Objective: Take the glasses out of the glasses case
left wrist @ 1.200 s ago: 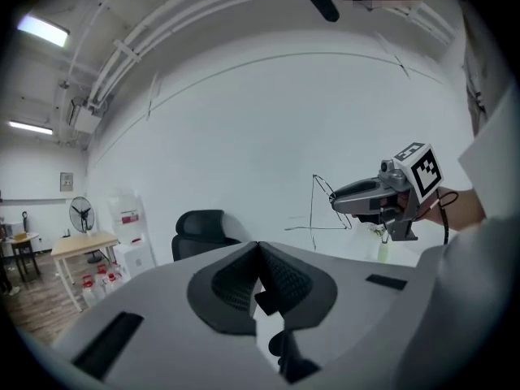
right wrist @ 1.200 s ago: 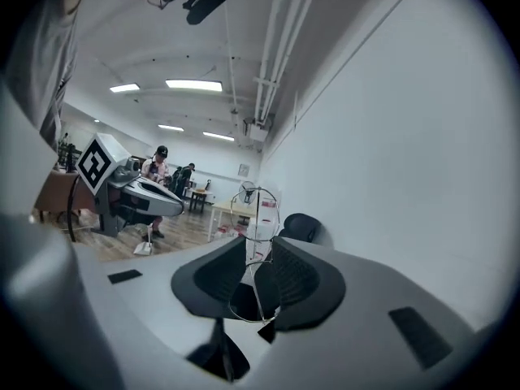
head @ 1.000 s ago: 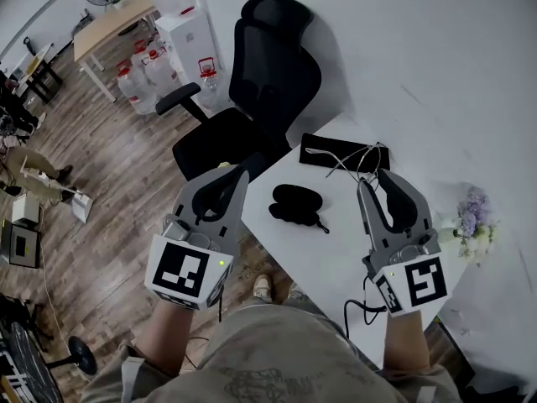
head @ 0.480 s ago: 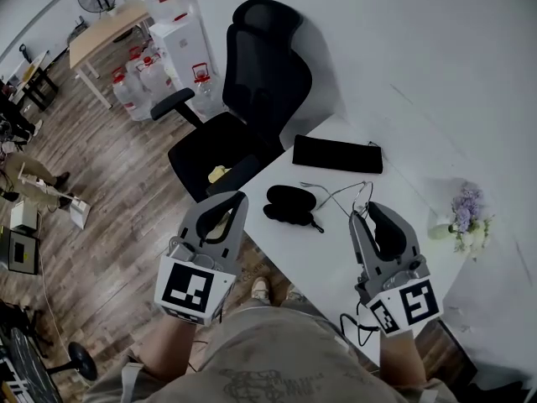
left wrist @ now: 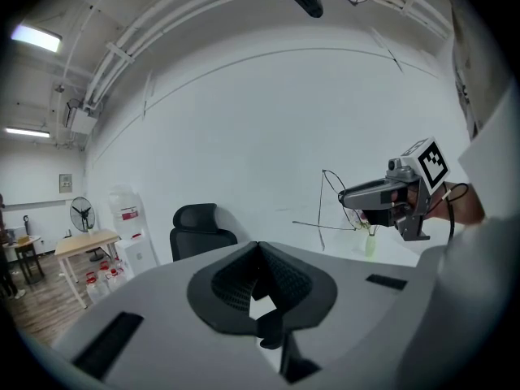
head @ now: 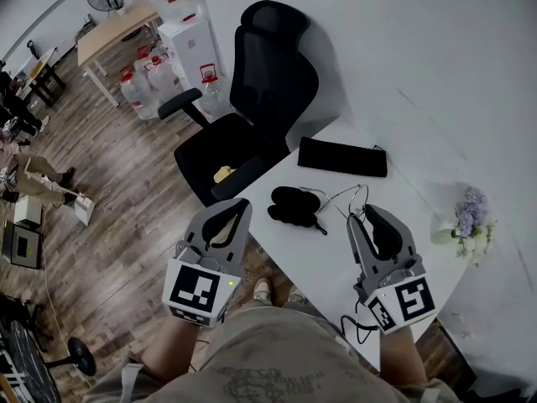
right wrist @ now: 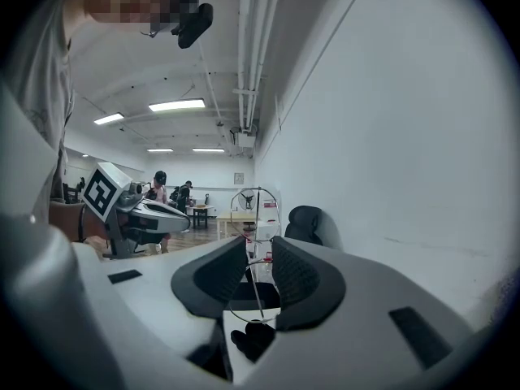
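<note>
The black glasses case lies open on the white table, near its left edge. My right gripper is to the right of the case and shut on the thin wire-framed glasses, which stick out from its tips, clear of the case. In the right gripper view the wire frame runs between the pads of that gripper. The left gripper view shows the glasses hanging from the right gripper. My left gripper hovers off the table's left edge, shut on nothing, its pads touching.
A flat black pouch lies at the table's far side. A black office chair stands beyond the left edge. A small vase of flowers is at the right. A cable hangs below my right gripper.
Both grippers have sunk and drawn back toward the near edge of the table. The glasses moved with the right gripper, from over the black pouch to beside the case.
</note>
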Available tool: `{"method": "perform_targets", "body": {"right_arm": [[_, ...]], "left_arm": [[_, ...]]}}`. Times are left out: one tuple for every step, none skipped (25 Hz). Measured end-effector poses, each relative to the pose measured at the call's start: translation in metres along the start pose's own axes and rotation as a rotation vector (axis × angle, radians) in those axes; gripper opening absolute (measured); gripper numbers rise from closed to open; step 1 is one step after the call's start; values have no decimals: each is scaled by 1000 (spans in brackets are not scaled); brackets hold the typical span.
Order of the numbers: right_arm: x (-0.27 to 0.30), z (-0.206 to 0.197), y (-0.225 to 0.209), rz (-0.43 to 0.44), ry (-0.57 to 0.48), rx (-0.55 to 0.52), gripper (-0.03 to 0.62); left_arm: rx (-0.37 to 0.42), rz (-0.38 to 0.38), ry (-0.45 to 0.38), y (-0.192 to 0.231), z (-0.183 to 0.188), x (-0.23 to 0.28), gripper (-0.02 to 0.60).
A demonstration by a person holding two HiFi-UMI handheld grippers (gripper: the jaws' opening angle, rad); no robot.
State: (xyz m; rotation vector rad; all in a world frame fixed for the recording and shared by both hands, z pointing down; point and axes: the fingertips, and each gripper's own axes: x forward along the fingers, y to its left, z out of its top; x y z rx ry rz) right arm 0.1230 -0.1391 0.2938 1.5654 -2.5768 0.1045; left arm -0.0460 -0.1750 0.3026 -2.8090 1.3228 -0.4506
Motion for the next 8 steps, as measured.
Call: {"method": "perform_targets", "body": {"right_arm": [[1,0,1,5,1,-1,120],[2,0,1,10,3,-1,120],[3,-1,2,14,4,-1,120],[4,-2,2,18,6,-2,120],[5,-3,2,21,8,-2,120],[6,-4,2,24,11,-3,120],[8,-5,2,25,13,-4,120],[9,-6,2,27,16,-5,120]], "left_arm": [[-5,2,-2,0,1,0,15],[-12,4,-4,1,2,0,15],[-11,6,-5,1,2,0,15],[-5,7,-3,2,1,1,15],[1,7,-2,3,1,2,15],[2,8,-1,4,0,2,15],[2,8,1,5,0,3,15],[3,9,2,5,-1,3,15]]}}
